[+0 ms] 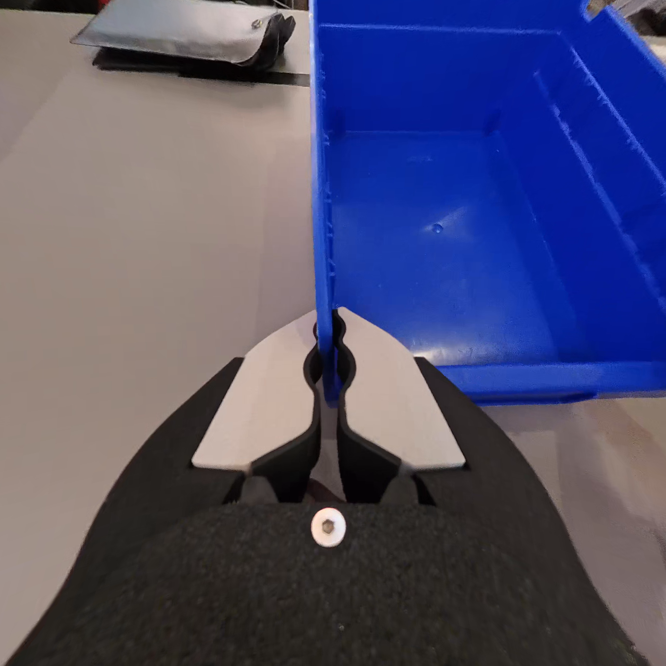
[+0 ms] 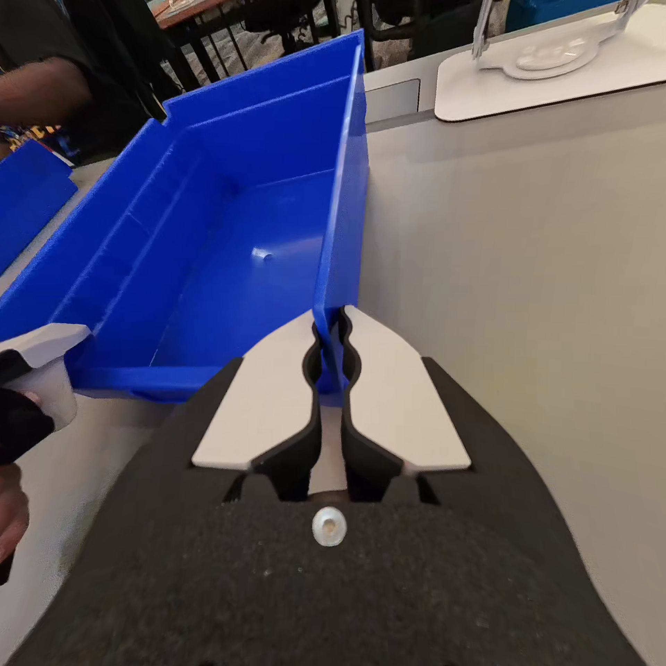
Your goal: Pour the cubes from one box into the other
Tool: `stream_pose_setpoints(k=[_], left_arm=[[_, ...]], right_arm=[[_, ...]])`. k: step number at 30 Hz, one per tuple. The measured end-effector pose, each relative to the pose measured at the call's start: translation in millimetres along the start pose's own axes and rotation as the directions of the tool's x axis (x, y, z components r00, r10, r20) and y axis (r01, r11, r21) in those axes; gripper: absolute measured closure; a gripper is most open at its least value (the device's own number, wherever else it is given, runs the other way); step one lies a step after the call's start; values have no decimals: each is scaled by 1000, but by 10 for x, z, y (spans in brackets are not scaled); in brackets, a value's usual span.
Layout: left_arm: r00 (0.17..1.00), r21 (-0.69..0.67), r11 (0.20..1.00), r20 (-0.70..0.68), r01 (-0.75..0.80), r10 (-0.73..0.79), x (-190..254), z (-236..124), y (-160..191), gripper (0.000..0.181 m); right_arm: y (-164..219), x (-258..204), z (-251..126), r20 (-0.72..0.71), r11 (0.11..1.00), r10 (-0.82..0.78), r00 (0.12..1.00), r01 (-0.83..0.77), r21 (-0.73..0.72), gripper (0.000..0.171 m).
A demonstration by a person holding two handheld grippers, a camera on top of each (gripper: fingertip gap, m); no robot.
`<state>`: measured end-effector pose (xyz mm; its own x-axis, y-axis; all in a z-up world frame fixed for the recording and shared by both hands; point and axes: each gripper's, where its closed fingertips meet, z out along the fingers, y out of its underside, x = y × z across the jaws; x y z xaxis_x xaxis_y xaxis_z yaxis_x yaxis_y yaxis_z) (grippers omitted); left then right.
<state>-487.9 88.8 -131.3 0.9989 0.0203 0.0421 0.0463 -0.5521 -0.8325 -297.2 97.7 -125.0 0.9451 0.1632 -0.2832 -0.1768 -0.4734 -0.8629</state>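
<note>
Left tongs (image 1: pixel 327 317): pinching the left side wall of the blue box (image 1: pixel 468 234) at its near corner; one finger is outside the wall, the other inside.
Right tongs (image 2: pixel 329 313): pinching the right side wall of the same blue box (image 2: pixel 234 252), also near the close corner.
Blue box: held between both tongs above the grey worktop (image 1: pixel 144 216). It seems a little raised and tilted, but I cannot say how much. No cubes are visible inside; the floor is bare.
Second box (image 2: pixel 32 191): only a blue corner appears at 9 o'clock in the right wrist view, well apart from the held box. Its inside is hidden, so I cannot tell if the cubes are there.
Step in hand, my judgement: the box looks already emptied, so the work is to bring it back level and set it down.
How to do it well: keep both grips equal, lower both sides together, let the base meet the worktop flat, and only then release.
Only in the left wrist view: a dark folded pouch (image 1: pixel 187 39) at 11 o'clock on the worktop.
Only in the right wrist view: the left tongs (image 2: pixel 43 353) at 9 o'clock with a hand (image 2: pixel 10 511) under them, a white board (image 2: pixel 540 83) with a clear stand at 1 o'clock, and a person's arm (image 2: pixel 39 93) at 10 o'clock.
</note>
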Motion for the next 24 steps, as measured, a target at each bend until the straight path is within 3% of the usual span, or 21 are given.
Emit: stream_pose_setpoints(k=[6, 7, 8, 10, 14, 19, 24], left_arm=[[1000, -14, 1000, 21, 22, -21, -25, -26, 18, 177], [998, -22, 999, 45, 36, -35, -56, -69, 14, 166], [995, -8, 999, 85, 48, -47, -107, -143, -21, 155], [993, 42, 998, 108, 49, -53, -107, -350, -128, 151], [997, 160, 985, 14, 68, -72, 230, -860, -354, 150], [985, 223, 968, -151, 114, -82, 781, -1241, -208, 150], [993, 185, 978, -84, 99, -85, 853, -994, 392, 150]], right_arm=[[-4, -14, -18, 55, 999, -20, 998, 23, -46, 163], [-4, -13, -57, 84, 997, -33, 996, 38, -61, 158], [-30, 4, -117, 108, 996, -61, 992, 68, -61, 149], [-134, 85, -285, 148, 988, -142, 979, 148, -30, 140], [-437, 476, -765, 179, 964, -267, 947, 260, 64, 138], [-679, 1570, -1441, 145, 962, -267, 953, 255, 98, 138], [-734, 3268, -2157, -148, 951, -250, 957, 271, 148, 138]])
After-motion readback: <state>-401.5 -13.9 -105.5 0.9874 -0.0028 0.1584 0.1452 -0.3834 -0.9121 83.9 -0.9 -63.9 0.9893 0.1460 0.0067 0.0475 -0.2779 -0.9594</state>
